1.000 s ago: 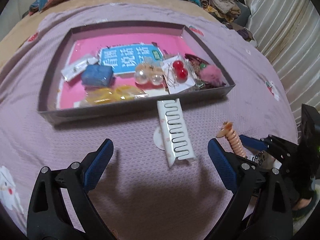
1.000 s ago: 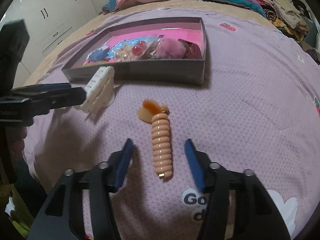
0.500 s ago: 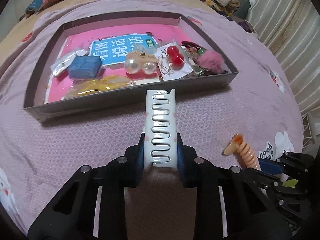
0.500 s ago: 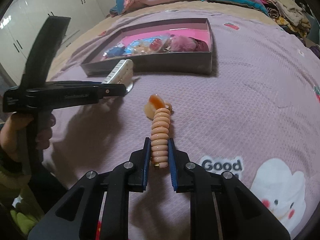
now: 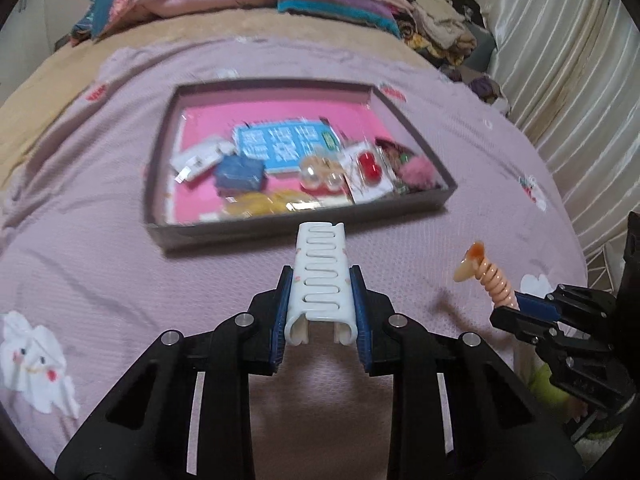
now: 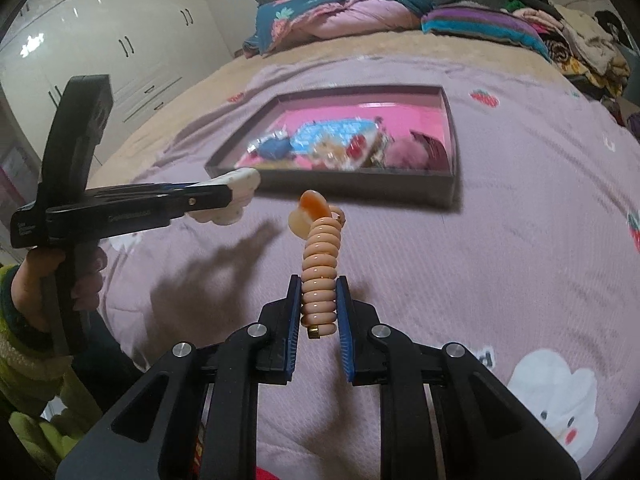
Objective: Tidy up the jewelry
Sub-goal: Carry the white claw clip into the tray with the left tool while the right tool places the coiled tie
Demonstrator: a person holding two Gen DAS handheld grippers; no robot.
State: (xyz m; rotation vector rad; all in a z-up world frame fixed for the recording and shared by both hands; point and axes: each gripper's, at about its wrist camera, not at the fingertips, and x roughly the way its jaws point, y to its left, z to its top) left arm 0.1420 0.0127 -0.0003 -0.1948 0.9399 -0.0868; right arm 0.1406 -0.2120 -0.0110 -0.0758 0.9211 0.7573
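Observation:
My left gripper (image 5: pixel 320 280) is shut on a white hair claw clip (image 5: pixel 321 276) and holds it above the purple bedspread, short of the box. It also shows in the right wrist view (image 6: pixel 236 190). My right gripper (image 6: pixel 318 292) is shut on a peach spiral hair tie (image 6: pixel 320 272) and holds it up in the air; the tie also shows in the left wrist view (image 5: pixel 490 278). The dark shallow box (image 5: pixel 436 204) with a pink floor lies ahead and holds several jewelry pieces and packets.
The box (image 6: pixel 450 184) sits on a bed covered by a purple sheet (image 5: pixel 100 272). Folded quilts and clothes (image 5: pixel 336 4) pile at the far end. A white curtain (image 5: pixel 580 80) hangs at the right, white wardrobes (image 6: pixel 100 40) stand at the left.
Both grippers closed on their items, the left on the claw clip and the right on the spiral tie, and lifted them off the bedspread. The box now looks farther and lower.

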